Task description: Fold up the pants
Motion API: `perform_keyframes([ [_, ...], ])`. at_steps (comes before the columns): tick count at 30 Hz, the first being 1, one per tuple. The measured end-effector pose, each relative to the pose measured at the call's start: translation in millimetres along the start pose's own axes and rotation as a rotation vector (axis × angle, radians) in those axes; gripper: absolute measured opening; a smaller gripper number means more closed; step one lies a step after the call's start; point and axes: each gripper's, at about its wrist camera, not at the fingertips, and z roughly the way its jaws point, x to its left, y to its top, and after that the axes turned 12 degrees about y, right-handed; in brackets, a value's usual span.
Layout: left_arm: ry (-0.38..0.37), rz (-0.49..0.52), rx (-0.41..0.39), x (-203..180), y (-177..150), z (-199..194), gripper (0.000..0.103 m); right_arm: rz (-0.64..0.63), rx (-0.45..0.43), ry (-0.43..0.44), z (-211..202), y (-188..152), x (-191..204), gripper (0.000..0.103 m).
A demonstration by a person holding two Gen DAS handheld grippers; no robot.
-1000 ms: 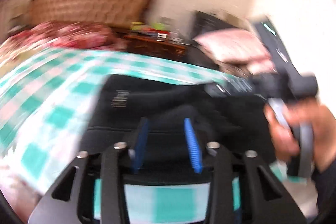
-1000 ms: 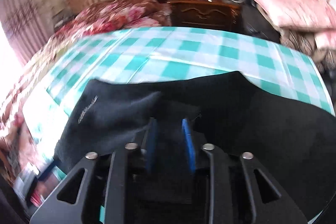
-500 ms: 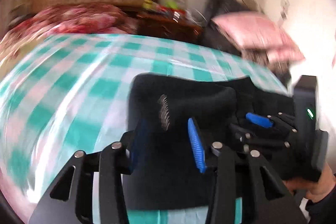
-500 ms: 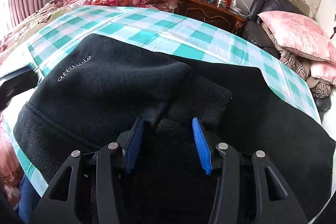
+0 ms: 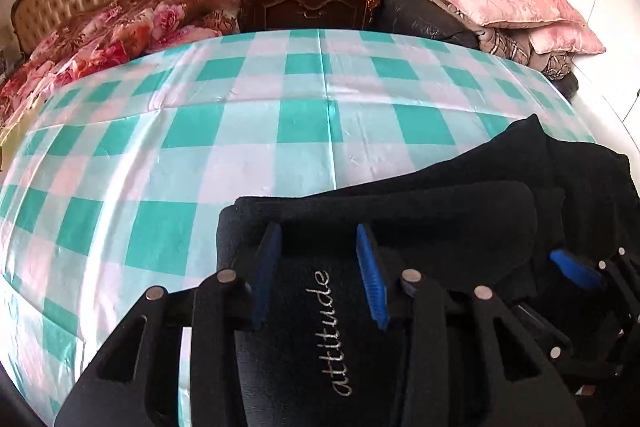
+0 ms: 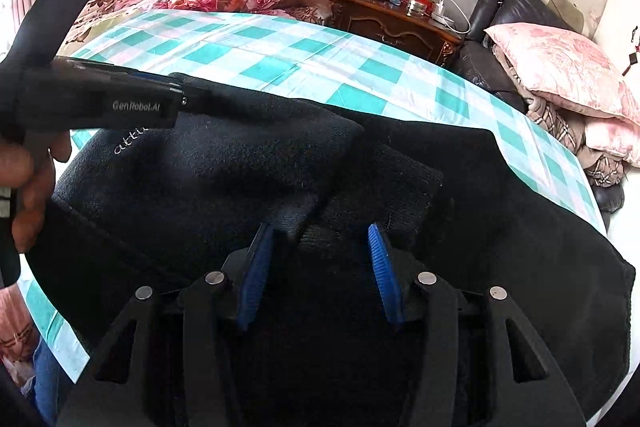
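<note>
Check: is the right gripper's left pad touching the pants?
Touching. Right wrist view: the right gripper left pad presses a ribbed fold of the pants.

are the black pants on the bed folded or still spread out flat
Partly folded: the black pants show stacked layers with a doubled-over edge, lying on the checked sheet.

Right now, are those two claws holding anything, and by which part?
Nothing is gripped. The jaws of the left gripper and right gripper have just been opening; the folded black pants lie between their parted pads, unpinched.
</note>
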Motion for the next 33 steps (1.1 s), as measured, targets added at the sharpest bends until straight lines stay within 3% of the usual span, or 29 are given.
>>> perform_keyframes([
  [6,0.018,0.004,-0.019,-3,-2,-3,0.040,0.011,0.050,-0.017,-6,14,2,0.048],
  [12,-0.031,-0.073,-0.059,9,-7,-10,0.040,0.070,-0.049,-0.038,-15,43,-9,0.061],
  [13,-0.033,-0.098,-0.067,12,-8,-15,0.042,0.091,-0.024,-0.044,-5,46,-15,0.061],
  [14,-0.023,-0.151,-0.073,18,-13,-24,0.054,0.094,0.003,-0.051,3,47,-17,0.060],
  [15,-0.014,-0.199,-0.085,25,-19,-34,0.059,0.098,0.050,-0.063,16,45,-21,0.060],
  [16,-0.026,-0.254,-0.101,32,-31,-46,0.063,0.107,0.080,-0.056,26,40,-25,0.061],
  [19,-0.005,-0.322,-0.065,42,-61,-58,0.063,0.109,0.045,-0.056,26,34,-28,0.066],
  [21,-0.005,-0.338,-0.021,45,-79,-56,0.066,0.108,0.038,-0.056,25,32,-28,0.068],
  [23,0.002,-0.343,0.032,45,-94,-48,0.082,0.120,0.044,-0.061,24,32,-31,0.076],
  [25,0.013,-0.342,0.022,45,-99,-47,0.086,0.145,0.054,-0.071,25,33,-35,0.087],
  [28,0.029,-0.344,0.037,45,-97,-47,0.089,0.168,0.068,-0.070,26,34,-38,0.089],
  [30,0.049,-0.360,0.038,45,-97,-47,0.093,0.167,0.081,-0.098,25,35,-36,0.098],
  [31,0.057,-0.363,0.034,45,-100,-47,0.095,0.164,0.082,-0.114,23,35,-34,0.098],
  [33,0.097,-0.349,-0.001,43,-103,-51,0.098,0.155,0.076,-0.064,20,32,-32,0.098],
])
